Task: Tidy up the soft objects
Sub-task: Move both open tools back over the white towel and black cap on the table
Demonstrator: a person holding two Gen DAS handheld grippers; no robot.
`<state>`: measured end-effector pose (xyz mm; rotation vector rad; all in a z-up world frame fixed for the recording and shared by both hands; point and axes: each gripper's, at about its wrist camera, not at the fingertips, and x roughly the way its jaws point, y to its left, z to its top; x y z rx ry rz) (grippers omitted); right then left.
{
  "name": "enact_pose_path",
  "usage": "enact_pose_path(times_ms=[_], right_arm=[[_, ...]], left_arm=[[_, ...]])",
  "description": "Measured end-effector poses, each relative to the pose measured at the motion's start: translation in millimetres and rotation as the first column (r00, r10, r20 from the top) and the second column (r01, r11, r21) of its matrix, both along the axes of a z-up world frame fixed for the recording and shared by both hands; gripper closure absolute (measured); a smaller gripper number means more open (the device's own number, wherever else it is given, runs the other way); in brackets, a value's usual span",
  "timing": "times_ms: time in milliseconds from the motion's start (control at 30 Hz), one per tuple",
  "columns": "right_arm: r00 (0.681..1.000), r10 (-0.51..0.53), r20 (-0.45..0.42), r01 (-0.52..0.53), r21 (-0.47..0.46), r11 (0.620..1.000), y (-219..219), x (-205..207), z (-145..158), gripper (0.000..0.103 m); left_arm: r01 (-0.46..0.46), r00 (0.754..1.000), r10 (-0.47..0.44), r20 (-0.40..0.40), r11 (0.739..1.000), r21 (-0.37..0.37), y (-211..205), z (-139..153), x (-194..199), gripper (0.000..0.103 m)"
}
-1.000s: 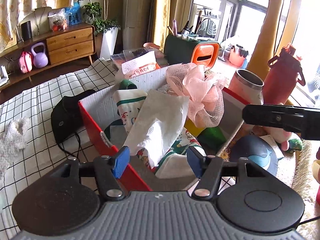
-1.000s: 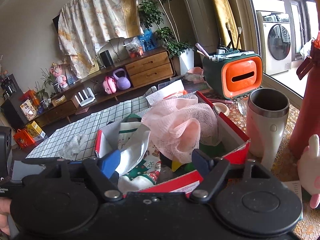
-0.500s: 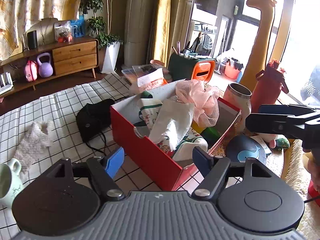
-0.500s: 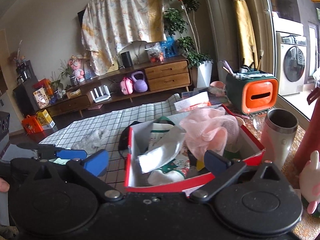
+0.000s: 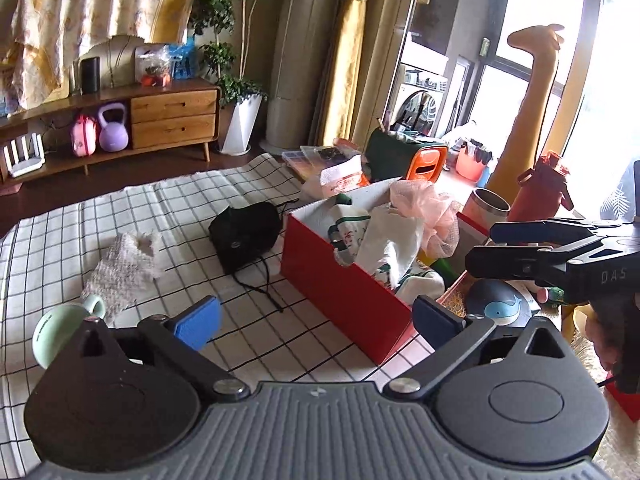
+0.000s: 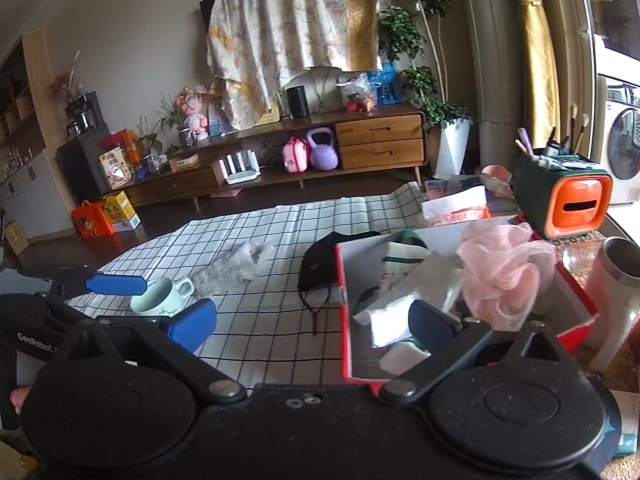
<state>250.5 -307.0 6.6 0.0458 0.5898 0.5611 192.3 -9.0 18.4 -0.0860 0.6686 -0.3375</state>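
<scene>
Beyond left claw (image 5: 316, 316), red box (image 5: 344, 284)

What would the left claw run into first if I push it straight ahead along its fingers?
Most likely the red box: its near wall and corner sit between the open left claw fingers, just ahead. The black pouch lies off to the left. Depth is hard to judge through the fisheye.

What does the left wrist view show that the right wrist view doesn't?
Left wrist only: a red bottle, the giraffe figure by the window, and a dark round thing with a whale picture beside the red box. Right wrist only: the cabinet's far end with a pink plush doll and orange cartons on the floor. Both: the box with its pink mesh puff, black pouch, fluffy white cloth, green mug.
</scene>
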Motion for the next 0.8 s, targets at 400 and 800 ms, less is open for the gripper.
enact_pose_path(times_ms=[400, 800], right_arm=[[0.997, 0.066, -0.032, -0.067, -0.038, 0.997, 56.4, 21.9, -3.7, 0.001], [0.994, 0.070, -0.080, -0.076, -0.087, 0.993, 113.0, 89.8, 4.8, 0.001]], left_arm=[[-0.172, 0.985, 0.172, -0.023, 0.985, -0.026, 95.0, 0.1, 24.3, 0.000], [-0.134, 0.987, 0.142, -0.073, 0.986, 0.103, 131.5, -2.4, 100.1, 0.000]])
